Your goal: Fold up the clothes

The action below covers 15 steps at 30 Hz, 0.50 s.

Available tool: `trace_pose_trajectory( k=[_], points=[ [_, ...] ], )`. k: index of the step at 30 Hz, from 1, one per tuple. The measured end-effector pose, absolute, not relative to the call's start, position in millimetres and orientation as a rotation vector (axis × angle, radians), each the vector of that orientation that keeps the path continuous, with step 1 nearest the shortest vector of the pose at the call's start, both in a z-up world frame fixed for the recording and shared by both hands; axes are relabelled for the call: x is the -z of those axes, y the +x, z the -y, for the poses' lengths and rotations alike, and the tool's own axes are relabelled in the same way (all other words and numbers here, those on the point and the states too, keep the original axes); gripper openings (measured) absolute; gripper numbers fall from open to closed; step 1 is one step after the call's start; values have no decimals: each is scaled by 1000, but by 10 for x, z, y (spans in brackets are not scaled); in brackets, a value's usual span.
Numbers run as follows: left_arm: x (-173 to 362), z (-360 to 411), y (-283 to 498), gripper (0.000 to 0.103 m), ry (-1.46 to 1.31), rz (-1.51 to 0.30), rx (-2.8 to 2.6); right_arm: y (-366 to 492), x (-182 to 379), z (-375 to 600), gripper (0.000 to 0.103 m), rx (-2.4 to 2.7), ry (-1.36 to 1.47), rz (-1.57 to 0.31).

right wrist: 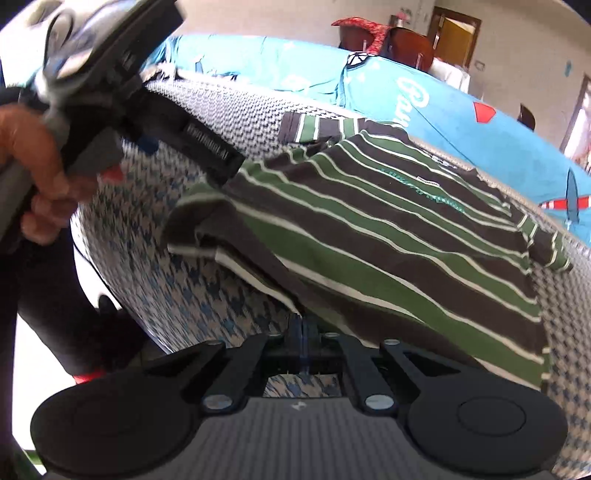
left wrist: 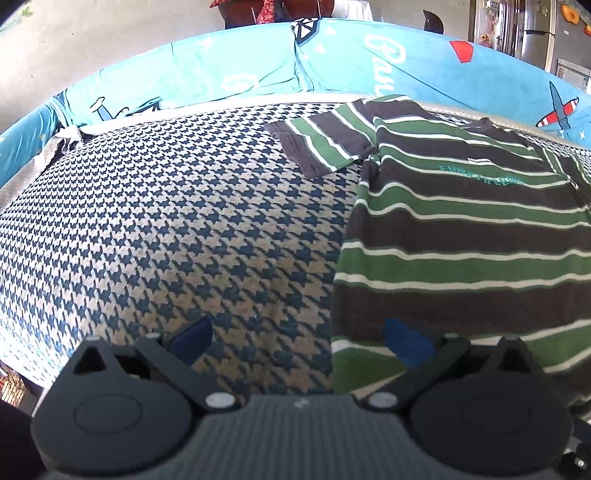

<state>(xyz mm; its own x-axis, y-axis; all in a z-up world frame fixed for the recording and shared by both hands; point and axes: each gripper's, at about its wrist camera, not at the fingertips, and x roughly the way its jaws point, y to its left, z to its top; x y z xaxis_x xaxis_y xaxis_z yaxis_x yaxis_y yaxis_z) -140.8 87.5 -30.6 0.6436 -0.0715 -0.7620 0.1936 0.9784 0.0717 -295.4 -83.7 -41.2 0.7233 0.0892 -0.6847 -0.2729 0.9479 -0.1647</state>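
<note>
A T-shirt (left wrist: 461,229) striped in green, dark brown and white lies flat on a houndstooth-patterned surface (left wrist: 184,229), with one sleeve (left wrist: 317,144) spread to the left. My left gripper (left wrist: 301,341) is open wide at the shirt's lower left edge, its right pad over the cloth and its left pad over the bare surface. In the right wrist view my right gripper (right wrist: 303,328) is shut on the hem of the T-shirt (right wrist: 369,229), which rises in a fold toward the fingertips. One of the left gripper's fingers (right wrist: 207,147), held in a hand (right wrist: 40,166), reaches the shirt's left edge.
A turquoise sheet (left wrist: 351,62) printed with planes rises behind the surface. Wooden chairs (right wrist: 402,44) and a fridge (left wrist: 535,33) stand farther back. The person's dark-clad leg (right wrist: 48,306) stands at the surface's near left edge.
</note>
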Motion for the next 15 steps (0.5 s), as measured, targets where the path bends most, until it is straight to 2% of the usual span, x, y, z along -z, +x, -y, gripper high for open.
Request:
trace_pose_trajectory(
  k=[9,15],
  points=[
    [293,-907,-1413,103,156,-868,143,-2948,501,785,4,-230,-293,-798],
    [286,-943,-1411,103,148,-868,128,-3043,398,742,4,-351,-264,-724]
  ],
)
